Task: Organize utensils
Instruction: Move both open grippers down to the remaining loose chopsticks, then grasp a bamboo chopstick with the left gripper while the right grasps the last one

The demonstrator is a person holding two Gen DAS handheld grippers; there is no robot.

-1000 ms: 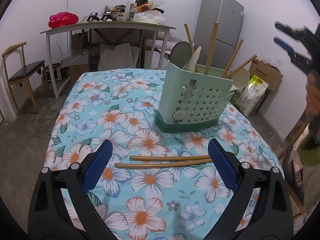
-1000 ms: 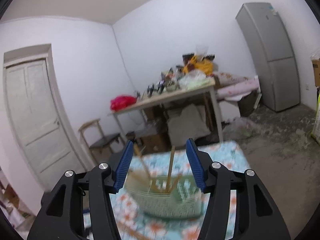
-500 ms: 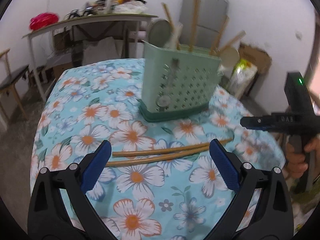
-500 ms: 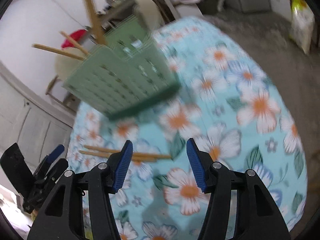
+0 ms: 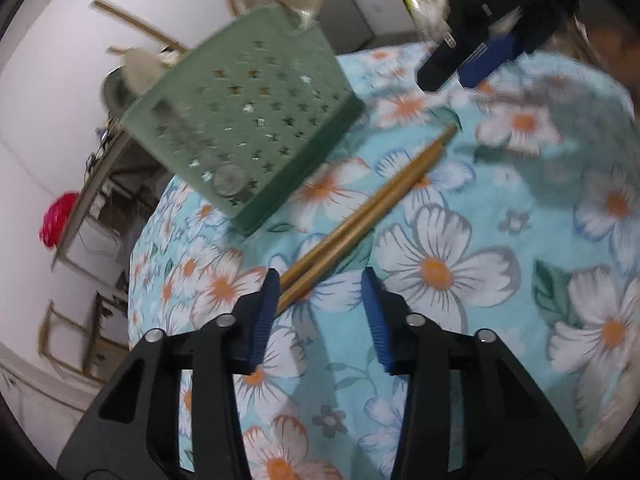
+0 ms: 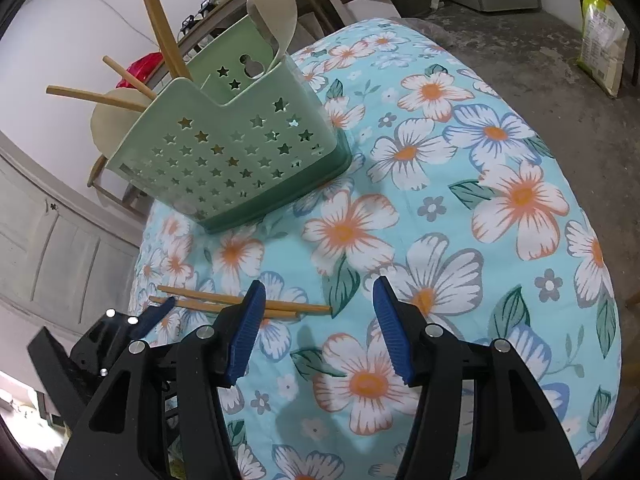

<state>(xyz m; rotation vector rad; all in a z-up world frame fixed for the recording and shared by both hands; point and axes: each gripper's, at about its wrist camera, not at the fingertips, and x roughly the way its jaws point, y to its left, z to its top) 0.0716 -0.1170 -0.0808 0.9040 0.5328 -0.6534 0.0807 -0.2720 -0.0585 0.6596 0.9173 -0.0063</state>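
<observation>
Two wooden chopsticks (image 5: 372, 208) lie side by side on the floral tablecloth (image 5: 500, 320). Their near ends sit between the fingers of my open left gripper (image 5: 320, 284), against the left finger. In the right wrist view the chopsticks (image 6: 280, 306) lie left of my open, empty right gripper (image 6: 320, 300), partly behind its left finger. A green star-holed utensil holder (image 6: 232, 152) with wooden sticks and pale spoons stands beyond them; it also shows in the left wrist view (image 5: 244, 120). The right gripper (image 5: 472, 56) appears at the far end of the chopsticks.
The table's edge drops to a concrete floor (image 6: 540, 32) on the right. A side table with clutter (image 5: 92, 168), a red bag (image 5: 56, 220) and a chair (image 5: 64, 340) stand beyond the table. A yellow-green sack (image 6: 604, 28) stands on the floor.
My left gripper has swung down onto the near ends of the chopsticks and narrowed its opening. My right gripper has come down low over the table near the chopsticks' other end.
</observation>
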